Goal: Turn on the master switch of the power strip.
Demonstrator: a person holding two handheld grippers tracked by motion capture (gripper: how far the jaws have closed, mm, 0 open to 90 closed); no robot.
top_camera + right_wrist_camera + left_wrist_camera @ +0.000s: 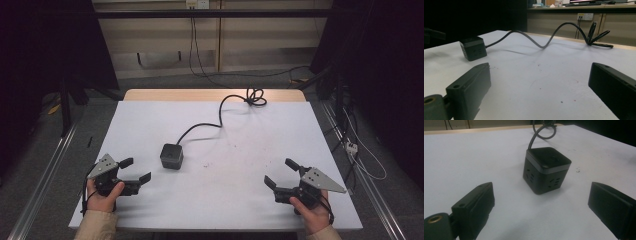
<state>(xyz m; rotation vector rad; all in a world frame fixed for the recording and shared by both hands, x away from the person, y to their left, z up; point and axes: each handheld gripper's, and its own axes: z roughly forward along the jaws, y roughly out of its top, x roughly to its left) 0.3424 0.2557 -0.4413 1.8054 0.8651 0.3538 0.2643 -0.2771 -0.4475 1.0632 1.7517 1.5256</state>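
Two grippers are held spread and empty near the table's [150, 107] front edge; the socket cube [171, 155], left of centre, lies just ahead of the left gripper [134, 170], well apart from the right gripper [279, 172].

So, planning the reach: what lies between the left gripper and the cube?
Bare white table between left gripper and cube, per the left gripper view.

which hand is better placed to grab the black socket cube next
Left, most likely. The left gripper sits open close beside the socket cube, and the left gripper view looks straight at it between the spread fingers. The right gripper, also open, is farther across the table.
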